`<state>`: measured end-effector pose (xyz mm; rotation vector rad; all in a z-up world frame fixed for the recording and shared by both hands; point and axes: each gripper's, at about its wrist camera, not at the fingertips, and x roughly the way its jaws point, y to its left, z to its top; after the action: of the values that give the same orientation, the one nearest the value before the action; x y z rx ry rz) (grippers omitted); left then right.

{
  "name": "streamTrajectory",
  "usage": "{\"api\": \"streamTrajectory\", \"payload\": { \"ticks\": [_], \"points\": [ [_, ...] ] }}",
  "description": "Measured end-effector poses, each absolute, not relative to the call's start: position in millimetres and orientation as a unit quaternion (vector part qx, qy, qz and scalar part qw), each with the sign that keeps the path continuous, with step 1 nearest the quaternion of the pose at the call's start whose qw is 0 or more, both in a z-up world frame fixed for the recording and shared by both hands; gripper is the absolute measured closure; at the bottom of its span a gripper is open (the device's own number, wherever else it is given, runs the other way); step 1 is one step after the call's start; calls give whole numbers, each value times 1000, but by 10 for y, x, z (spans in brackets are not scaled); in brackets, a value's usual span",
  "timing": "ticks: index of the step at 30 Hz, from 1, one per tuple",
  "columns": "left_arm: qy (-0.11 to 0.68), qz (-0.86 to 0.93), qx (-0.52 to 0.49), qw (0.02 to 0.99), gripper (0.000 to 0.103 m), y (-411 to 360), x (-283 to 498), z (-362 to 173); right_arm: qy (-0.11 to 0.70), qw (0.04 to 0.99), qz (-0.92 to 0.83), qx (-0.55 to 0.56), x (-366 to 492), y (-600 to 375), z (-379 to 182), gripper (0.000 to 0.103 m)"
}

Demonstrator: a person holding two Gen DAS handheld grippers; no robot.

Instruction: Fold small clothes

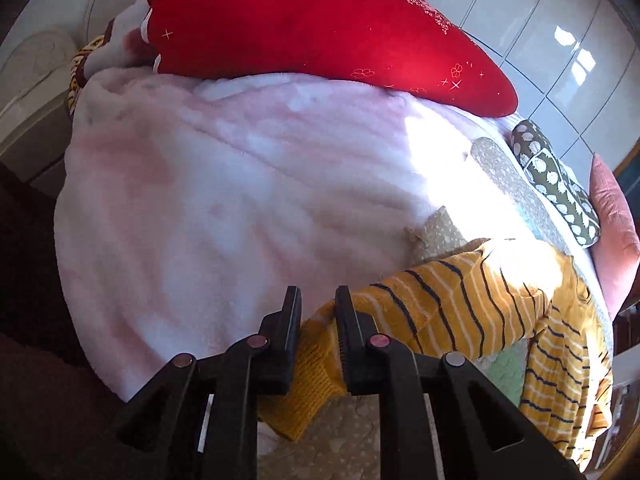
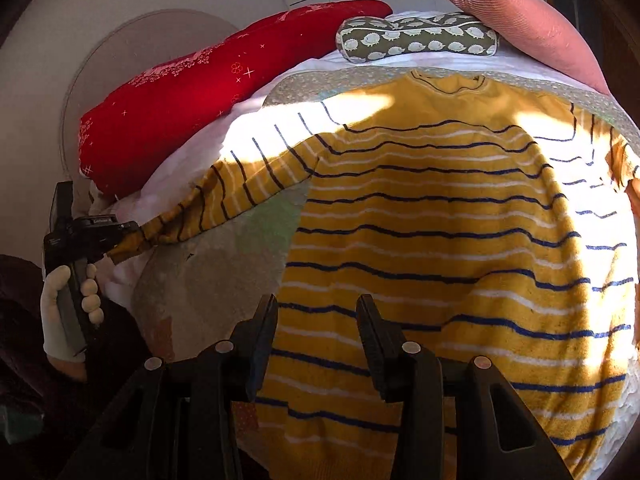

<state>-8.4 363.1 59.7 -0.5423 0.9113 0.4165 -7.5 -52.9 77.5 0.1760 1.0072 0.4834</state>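
Observation:
A small yellow sweater with navy and white stripes lies spread flat on the bed, neck towards the pillows. Its left sleeve stretches out to the left. My left gripper is shut on the ribbed yellow cuff of that sleeve; it also shows in the right wrist view, held by a gloved hand. My right gripper is open and empty, just above the sweater's lower left body.
A pink fleece blanket covers the bed to the left. A red cushion, an olive patterned bolster and a pink pillow lie at the bed's head. A patchwork quilt lies under the sweater.

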Motion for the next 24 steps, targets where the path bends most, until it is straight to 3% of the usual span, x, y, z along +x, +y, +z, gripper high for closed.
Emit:
{"api": "streamTrajectory", "payload": {
  "ticks": [3,5,10,19,21,22,23,24],
  "points": [
    [418,190,-270,846,65,3713,-203,577,491,826,268,71,285,-34,781,57],
    [407,196,-269,851,47,3781,-264,586,500,811,297,61,475,331,760,57],
    [397,164,-258,865,34,3895,-366,541,537,766,347,63,996,1080,527,57],
    [379,101,-173,903,24,3663,-423,418,606,688,378,128,1529,2023,72,57],
    [401,112,-143,898,38,3586,-321,345,607,690,376,116,1557,2158,42,57],
    [413,109,-140,893,70,3568,-274,304,606,694,373,109,1559,2210,37,65],
    [425,101,-148,887,91,3561,-238,263,605,695,375,105,1567,2271,43,77],
    [429,96,-156,884,91,3549,-223,252,604,693,381,97,1562,2310,59,97]
  ]
}}
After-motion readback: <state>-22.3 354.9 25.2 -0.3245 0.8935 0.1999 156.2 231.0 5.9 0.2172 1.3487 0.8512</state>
